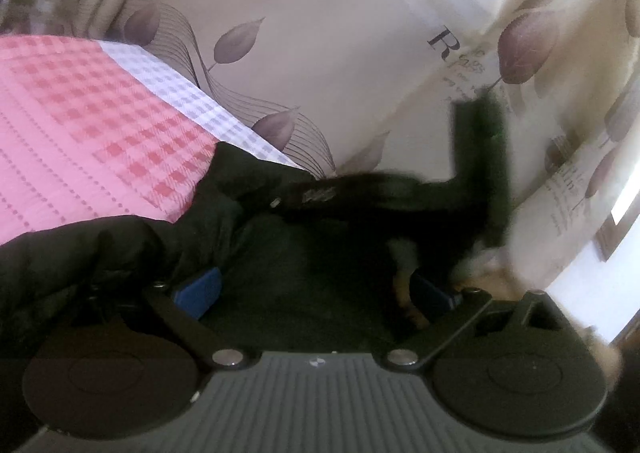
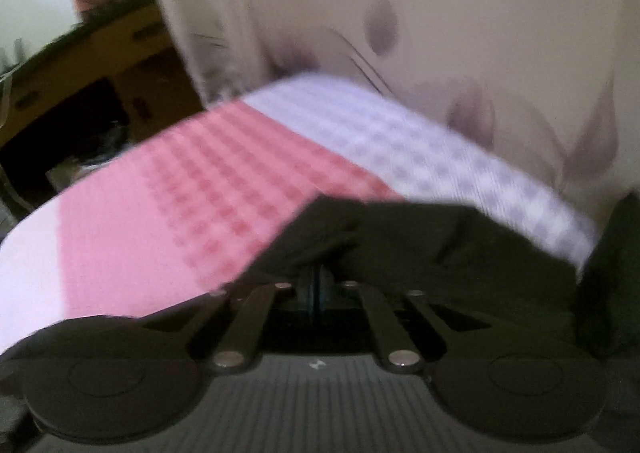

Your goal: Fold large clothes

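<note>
The bulky black padded garment (image 1: pixel 132 249) lies heaped on the pink-and-white checked quilt (image 1: pixel 80 113), which serves as the folding surface and landmark. The left gripper (image 1: pixel 316 293) stands with its blue-padded jaws spread wide, the garment's dark cloth lying between and beneath them but not pinched, probably to steady or pick a fold point. The right gripper (image 2: pixel 316 285) is clenched tight, its fingers meeting at the garment's near edge on the quilt (image 2: pixel 200 181); it appears to nip a bit of cloth, though blur leaves that uncertain
</note>
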`<state>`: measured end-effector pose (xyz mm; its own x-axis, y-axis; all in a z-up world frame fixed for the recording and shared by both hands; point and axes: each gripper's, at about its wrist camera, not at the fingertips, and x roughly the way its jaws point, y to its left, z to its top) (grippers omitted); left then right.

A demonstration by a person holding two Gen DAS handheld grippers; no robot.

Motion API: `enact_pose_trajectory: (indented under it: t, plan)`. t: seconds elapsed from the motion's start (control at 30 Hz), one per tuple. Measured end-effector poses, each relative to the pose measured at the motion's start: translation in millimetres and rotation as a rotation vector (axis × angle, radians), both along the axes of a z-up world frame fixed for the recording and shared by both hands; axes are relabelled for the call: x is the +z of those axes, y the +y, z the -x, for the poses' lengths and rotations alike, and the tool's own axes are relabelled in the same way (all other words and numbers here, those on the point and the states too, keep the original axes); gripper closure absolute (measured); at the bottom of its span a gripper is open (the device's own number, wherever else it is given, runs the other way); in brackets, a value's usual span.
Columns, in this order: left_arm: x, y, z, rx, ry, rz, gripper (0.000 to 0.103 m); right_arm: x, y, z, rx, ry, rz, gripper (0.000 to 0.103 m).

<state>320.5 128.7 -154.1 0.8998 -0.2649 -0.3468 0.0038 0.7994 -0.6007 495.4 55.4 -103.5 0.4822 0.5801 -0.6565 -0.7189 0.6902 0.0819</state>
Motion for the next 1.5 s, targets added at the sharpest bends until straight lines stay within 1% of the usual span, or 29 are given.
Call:
enact_pose_trajectory:
  t: [0.03, 0.1, 0.17, 0.23, 0.27, 0.3, 0.37, 0.4, 0.47, 0.53, 0.6, 0.63, 0.67, 0.7, 0.77, 0.83, 0.87, 0.9, 0.97, 1.03, 1.13, 1.2, 1.33, 1.43, 1.47, 1.5]
  plan:
    - [0.3, -1.0, 0.1, 0.002, 0.002, -0.009, 0.003, -6.5, -0.4, -4.8, -0.007, 0.01, -0.017, 0.103]
    - [0.7, -2.1, -0.7, 0.005, 0.006, -0.018, 0.003, -15.4, -0.8, -6.1, -0.017, -0.012, -0.057, 0.103]
    - [0.2, -1.5, -1.4, 0.006, 0.008, -0.017, 0.003, -19.0, -4.1, -1.7, -0.022, -0.037, -0.088, 0.103]
    - [-0.5, -0.6, -1.8, 0.007, 0.015, -0.016, 0.003, -17.8, -6.7, -3.1, -0.023, -0.032, -0.102, 0.103]
    - [-0.9, -0.2, -1.8, 0.009, 0.018, -0.015, 0.003, -13.2, -5.8, -3.6, -0.028, -0.024, -0.099, 0.103]
    - [-1.3, 0.7, -1.3, 0.011, 0.017, -0.012, 0.003, -6.0, -9.4, -0.9, -0.051, -0.018, -0.102, 0.099]
    - [-1.6, 2.1, -1.7, 0.008, 0.015, -0.003, 0.002, 14.8, -32.9, 16.7, -0.077, -0.029, -0.207, 0.099]
    - [-1.6, 2.0, -1.5, 0.008, 0.015, -0.003, 0.001, 26.7, -49.6, 31.4, -0.092, -0.05, -0.232, 0.099]
    - [-1.2, 1.1, -1.8, 0.006, 0.016, -0.007, 0.001, 41.8, -84.0, 61.8, -0.156, -0.111, -0.197, 0.099]
    - [-0.9, 0.8, -1.8, 0.004, 0.016, -0.008, 0.0, 43.0, -120.8, 85.7, -0.207, -0.151, -0.152, 0.099]
    - [-0.7, 0.4, -1.9, 0.005, 0.017, -0.009, 0.0, 31.5, -157.4, 102.1, -0.295, -0.215, -0.019, 0.099]
    - [-0.6, 0.3, -1.9, 0.004, 0.017, -0.01, 0.0, 22.2, -178.3, 105.0, -0.34, -0.217, 0.037, 0.099]
    - [-0.6, 0.2, -1.8, 0.004, 0.017, -0.011, 0.0, 13.3, -197.4, 106.3, -0.378, -0.208, 0.064, 0.1]
    - [-0.7, -0.2, -1.5, 0.003, 0.017, -0.013, 0.0, 6.0, -215.6, 107.5, -0.41, -0.204, 0.074, 0.1]
    - [-0.4, -1.4, -1.4, 0.0, 0.016, -0.02, 0.0, -6.9, -246.9, 108.3, -0.469, -0.196, 0.061, 0.101]
    - [0.3, -3.5, -1.9, -0.005, 0.014, -0.032, 0.0, -20.6, -263.9, 103.2, -0.508, -0.184, 0.042, 0.102]
    - [0.8, -4.6, -2.0, -0.005, 0.015, -0.039, 0.0, -27.4, -267.2, 98.9, -0.514, -0.178, 0.027, 0.102]
    - [0.8, -5.3, -2.3, -0.005, 0.016, -0.043, 0.0, -32.3, -263.2, 97.1, -0.517, -0.197, 0.035, 0.102]
    - [0.5, -5.1, -2.2, -0.005, 0.016, -0.043, 0.0, -40.0, -251.7, 98.0, -0.526, -0.274, 0.075, 0.102]
    - [0.4, -5.2, -2.5, -0.005, 0.017, -0.045, 0.0, -39.6, -249.2, 99.6, -0.529, -0.298, 0.093, 0.102]
    - [0.2, -5.4, -2.3, -0.006, 0.02, -0.054, 0.0, -35.7, -251.5, 97.9, -0.527, -0.306, 0.1, 0.102]
    - [-0.1, -5.8, -2.6, -0.005, 0.023, -0.058, 0.0, -38.8, -251.0, 98.8, -0.527, -0.317, 0.111, 0.102]
    - [1.1, -8.9, -4.6, -0.003, 0.033, -0.079, 0.0, -38.2, -255.6, 98.4, -0.531, -0.311, 0.084, 0.102]
    - [3.5, -13.9, -6.8, -0.009, 0.052, -0.121, 0.0, -35.8, -256.0, 104.2, -0.517, -0.321, 0.089, 0.101]
    - [5.9, -16.2, -6.5, -0.017, 0.059, -0.143, 0.0, -33.2, -256.1, 108.2, -0.504, -0.316, 0.112, 0.101]
    - [11.0, -19.2, -3.8, -0.03, 0.079, -0.187, 0.003, -24.0, -255.9, 114.3, -0.515, -0.289, 0.15, 0.099]
